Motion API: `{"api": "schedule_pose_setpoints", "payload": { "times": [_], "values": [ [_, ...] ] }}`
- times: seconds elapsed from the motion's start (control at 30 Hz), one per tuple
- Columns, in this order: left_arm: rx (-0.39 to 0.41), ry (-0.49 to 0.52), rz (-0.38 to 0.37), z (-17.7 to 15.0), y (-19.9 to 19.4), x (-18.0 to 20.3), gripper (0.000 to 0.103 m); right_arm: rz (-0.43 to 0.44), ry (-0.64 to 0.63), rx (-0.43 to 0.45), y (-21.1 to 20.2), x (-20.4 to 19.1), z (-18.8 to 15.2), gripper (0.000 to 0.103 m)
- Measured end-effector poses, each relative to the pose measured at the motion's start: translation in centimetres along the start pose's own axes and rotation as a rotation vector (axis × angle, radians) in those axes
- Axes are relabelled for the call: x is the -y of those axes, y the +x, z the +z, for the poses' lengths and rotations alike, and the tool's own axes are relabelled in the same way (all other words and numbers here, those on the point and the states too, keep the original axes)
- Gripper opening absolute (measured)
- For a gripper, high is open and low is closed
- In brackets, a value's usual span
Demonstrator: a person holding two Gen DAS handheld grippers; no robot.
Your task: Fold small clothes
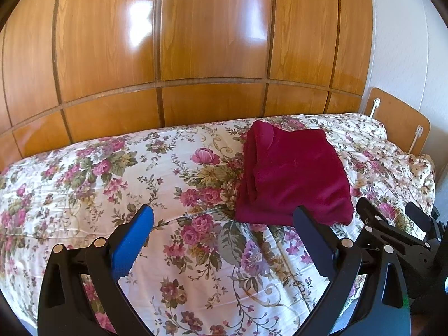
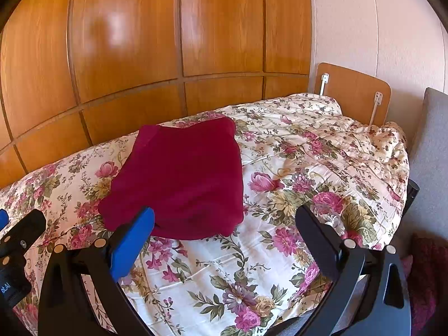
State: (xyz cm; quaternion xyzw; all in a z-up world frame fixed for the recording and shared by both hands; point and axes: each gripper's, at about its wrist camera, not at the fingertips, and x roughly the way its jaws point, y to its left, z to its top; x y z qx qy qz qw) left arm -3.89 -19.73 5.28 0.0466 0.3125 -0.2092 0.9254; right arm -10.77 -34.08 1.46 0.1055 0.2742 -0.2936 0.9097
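1. The floral bedspread (image 1: pixel 196 252) covers the bed in front of the wooden wardrobe (image 1: pixel 212 42).
2. The dark red garment (image 2: pixel 179 176) lies folded on the bedspread, compact and roughly square.
3. The left gripper (image 1: pixel 224 218) and right gripper (image 2: pixel 224 219) hover spread apart, empty.

One garment (image 1: pixel 294 179) (folded), two claws (image 1: pixel 224 218)

Partial white lettering "otAI" on left tool (image 2: pixel 11 252) body, cut off; no other readable text.
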Motion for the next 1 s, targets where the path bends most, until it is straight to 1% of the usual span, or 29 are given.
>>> {"api": "schedule_pose_setpoints", "payload": {
  "times": [0.4, 0.57, 0.67, 0.73, 0.83, 1.0],
  "values": [
    [-0.001, -0.012, -0.011, 0.1, -0.3, 0.1, 0.099, -0.003, 0.003, -0.012, -0.1, -0.3, -0.4, 0.101],
    [0.011, -0.012, -0.005, 0.0, -0.2, -0.1, 0.099, 0.000, 0.002, -0.022, 0.1, -0.5, -0.6, 0.101],
    [0.015, 0.012, 0.012, -0.1, 0.0, 0.0, 0.099, 0.001, 0.005, -0.028, 0.3, -0.5, -0.7, 0.101],
    [0.005, 0.013, 0.006, -0.1, 0.3, -0.1, 0.099, 0.002, 0.009, -0.028, 0.3, -0.5, -0.6, 0.101],
    [-0.027, -0.016, 0.009, -0.4, 0.9, -0.5, 0.099, 0.001, 0.011, -0.028, 0.3, -0.6, -0.6, 0.101],
    [-0.037, -0.029, 0.021, -0.7, 1.6, -1.0, 0.099, 0.002, 0.007, -0.037, 0.6, -0.8, -0.6, 0.101]
  ]
}}
